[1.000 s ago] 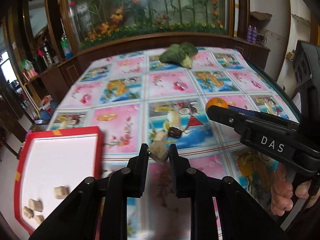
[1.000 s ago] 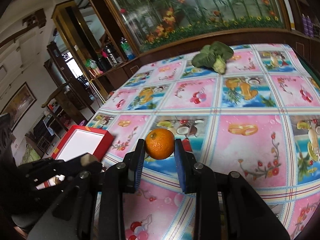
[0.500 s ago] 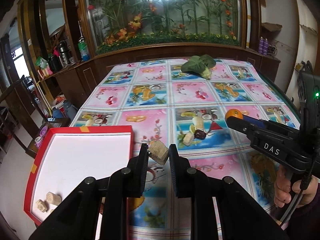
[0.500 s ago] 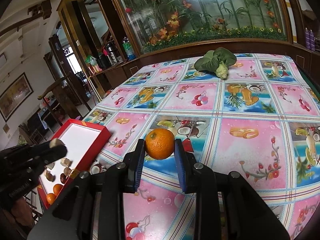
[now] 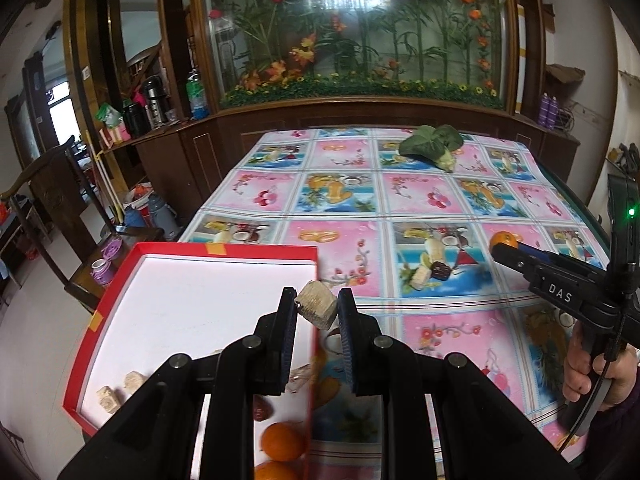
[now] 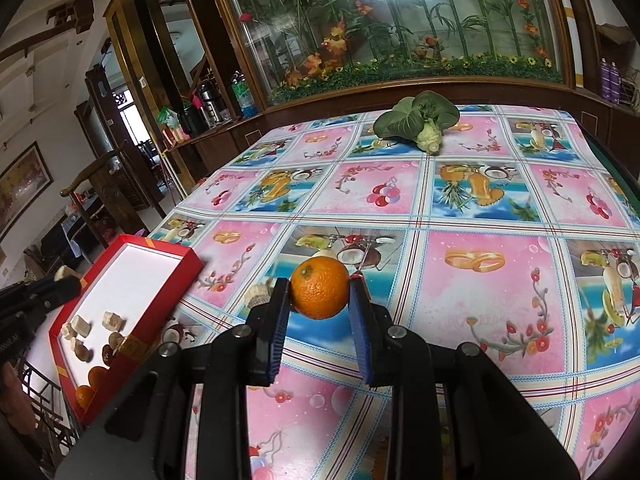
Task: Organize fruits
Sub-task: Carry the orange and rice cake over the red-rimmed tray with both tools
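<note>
The left gripper point(image 5: 316, 308) pinches a tan cube point(image 5: 317, 310) above the red tray's point(image 5: 224, 249) edge. The right gripper point(image 6: 320, 294) squeezes an orange point(image 6: 319, 288) over the table point(image 6: 480, 208). Dropped now, the cube might hit the rim and bounce out. The flowery cloth looks slippery; plants point(image 6: 400, 20) fill the wall.

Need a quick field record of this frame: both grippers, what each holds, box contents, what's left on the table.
left gripper: shut on a tan cube, held above the right edge of the red box
right gripper: shut on an orange, above the table
box contents: tan cubes, dark red fruit, oranges
left on table: leafy vegetable at the far end; a tan piece beside the right gripper's fingers
</note>
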`<state>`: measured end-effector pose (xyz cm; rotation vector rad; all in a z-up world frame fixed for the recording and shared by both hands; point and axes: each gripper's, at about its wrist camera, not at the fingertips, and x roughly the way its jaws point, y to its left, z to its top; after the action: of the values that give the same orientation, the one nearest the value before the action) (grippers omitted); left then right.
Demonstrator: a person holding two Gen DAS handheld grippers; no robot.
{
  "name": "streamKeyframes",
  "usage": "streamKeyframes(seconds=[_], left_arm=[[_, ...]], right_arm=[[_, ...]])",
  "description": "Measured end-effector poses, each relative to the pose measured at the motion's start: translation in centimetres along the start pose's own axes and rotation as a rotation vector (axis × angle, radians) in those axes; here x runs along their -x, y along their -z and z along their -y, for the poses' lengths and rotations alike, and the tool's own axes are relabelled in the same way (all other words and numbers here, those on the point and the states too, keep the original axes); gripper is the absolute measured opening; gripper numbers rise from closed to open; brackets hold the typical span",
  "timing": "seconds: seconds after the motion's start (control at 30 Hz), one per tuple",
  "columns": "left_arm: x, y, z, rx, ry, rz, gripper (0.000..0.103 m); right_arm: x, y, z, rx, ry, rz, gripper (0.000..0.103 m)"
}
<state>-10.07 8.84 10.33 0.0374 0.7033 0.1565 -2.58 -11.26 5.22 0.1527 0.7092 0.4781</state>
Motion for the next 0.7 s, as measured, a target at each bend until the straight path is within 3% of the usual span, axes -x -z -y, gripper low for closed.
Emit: streamKeyframes(seconds=[0.7], left_arm=[[1.2,1.6,-6.6,0.094,-0.075,0.032,0.019]], right_arm=[[-0.2,1.1,-2.9,0.012,-0.006,-0.012,0.031]])
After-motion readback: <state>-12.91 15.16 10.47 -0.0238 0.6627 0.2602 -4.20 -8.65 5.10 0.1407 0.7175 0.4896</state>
